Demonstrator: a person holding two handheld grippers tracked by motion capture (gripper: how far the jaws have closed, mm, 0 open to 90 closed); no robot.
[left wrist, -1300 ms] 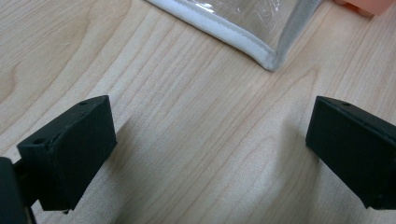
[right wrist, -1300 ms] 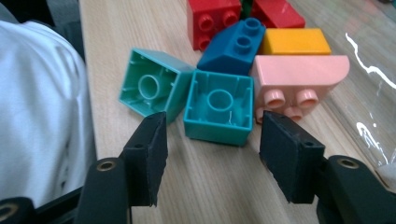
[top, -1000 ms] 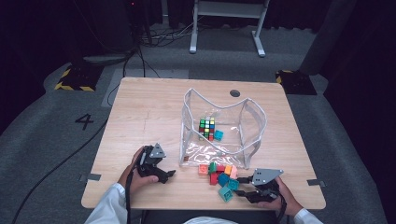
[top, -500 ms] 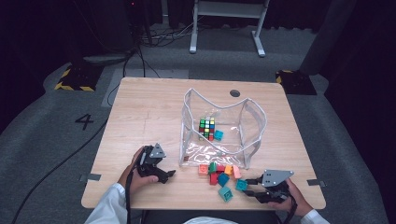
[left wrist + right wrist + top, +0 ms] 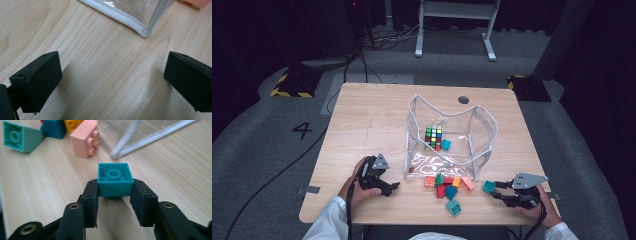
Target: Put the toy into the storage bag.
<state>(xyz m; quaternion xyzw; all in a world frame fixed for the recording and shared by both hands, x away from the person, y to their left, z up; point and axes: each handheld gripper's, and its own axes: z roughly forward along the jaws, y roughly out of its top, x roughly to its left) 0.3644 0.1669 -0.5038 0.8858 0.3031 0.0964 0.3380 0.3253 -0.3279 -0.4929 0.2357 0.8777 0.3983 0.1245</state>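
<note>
Pinching a teal block (image 5: 114,179) between its jaws, the right gripper (image 5: 114,195) holds it just above the surface (image 5: 37,187), a pink block (image 5: 84,138) just ahead. Left gripper (image 5: 110,77) rests spread wide near the clear pouch (image 5: 130,10).

The black two-jaw left gripper (image 5: 382,184) is held with jaws spread wide — the black two-jaw right gripper (image 5: 497,191) is clamped, something pinched between its fingertips.
</note>
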